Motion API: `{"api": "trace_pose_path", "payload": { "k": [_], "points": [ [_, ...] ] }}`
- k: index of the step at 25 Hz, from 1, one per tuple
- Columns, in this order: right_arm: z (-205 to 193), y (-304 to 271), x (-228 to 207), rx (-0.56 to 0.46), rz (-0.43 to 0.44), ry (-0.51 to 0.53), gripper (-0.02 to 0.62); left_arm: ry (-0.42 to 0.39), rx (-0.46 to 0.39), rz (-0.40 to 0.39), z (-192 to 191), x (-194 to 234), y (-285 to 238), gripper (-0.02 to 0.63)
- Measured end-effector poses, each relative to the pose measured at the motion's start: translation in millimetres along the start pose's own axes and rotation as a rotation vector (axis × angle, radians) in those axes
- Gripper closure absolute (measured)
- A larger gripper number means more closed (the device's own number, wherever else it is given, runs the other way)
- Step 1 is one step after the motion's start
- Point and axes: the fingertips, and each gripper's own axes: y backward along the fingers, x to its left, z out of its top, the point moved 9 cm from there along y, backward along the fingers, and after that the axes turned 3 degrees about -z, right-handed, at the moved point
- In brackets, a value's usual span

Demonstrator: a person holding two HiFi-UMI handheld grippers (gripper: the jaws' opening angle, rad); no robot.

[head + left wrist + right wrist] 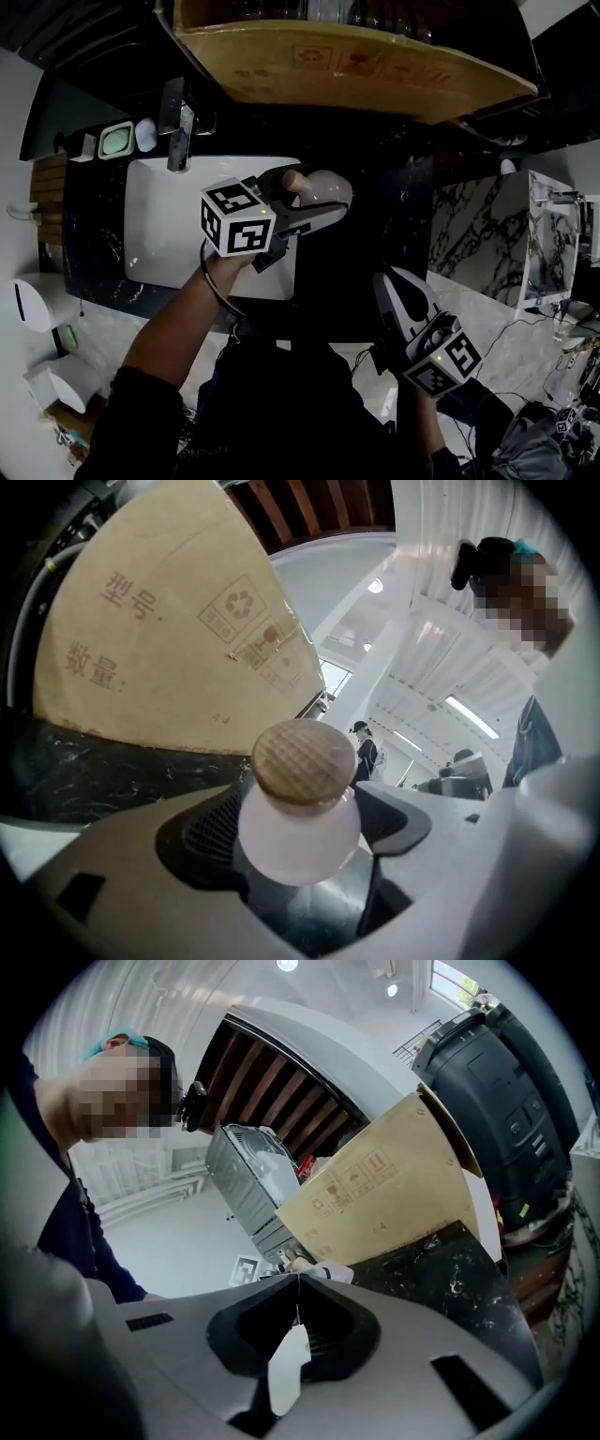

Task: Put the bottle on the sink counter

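Observation:
A small frosted bottle (300, 841) with a round wooden cap (302, 764) sits between the jaws of my left gripper (300, 822), which is shut on its body. In the head view only the cap of the bottle (292, 178) shows above the left gripper (328, 202), held above the right edge of the white sink basin (169, 234). The black marble sink counter (375, 197) runs around the basin. My right gripper (387, 283) hangs lower right, near the counter's front edge. In its own view the right gripper (298, 1279) is shut with nothing in it.
A large cardboard box (356, 56) overhangs the back of the counter. A faucet (178, 122) and a green soap dish (115, 139) stand behind the basin. A white marbled surface (487, 234) lies to the right. A person stands in the distance (364, 747).

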Motion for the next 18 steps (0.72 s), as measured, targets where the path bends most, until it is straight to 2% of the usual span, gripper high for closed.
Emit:
{"api": "trace_pose_path", "payload": {
  "k": [7,18],
  "points": [
    [0.1,1.5,-1.1,-0.024,0.016,0.021,0.569,-0.068,0.094,0.055,-1.7,10.7,-11.2,0.224],
    [-3.9,0.9,-2.9,-0.004,0.008,0.002,0.569,-0.2,0.23,0.099,1.7,16.0,-30.2,0.224]
  ]
}}
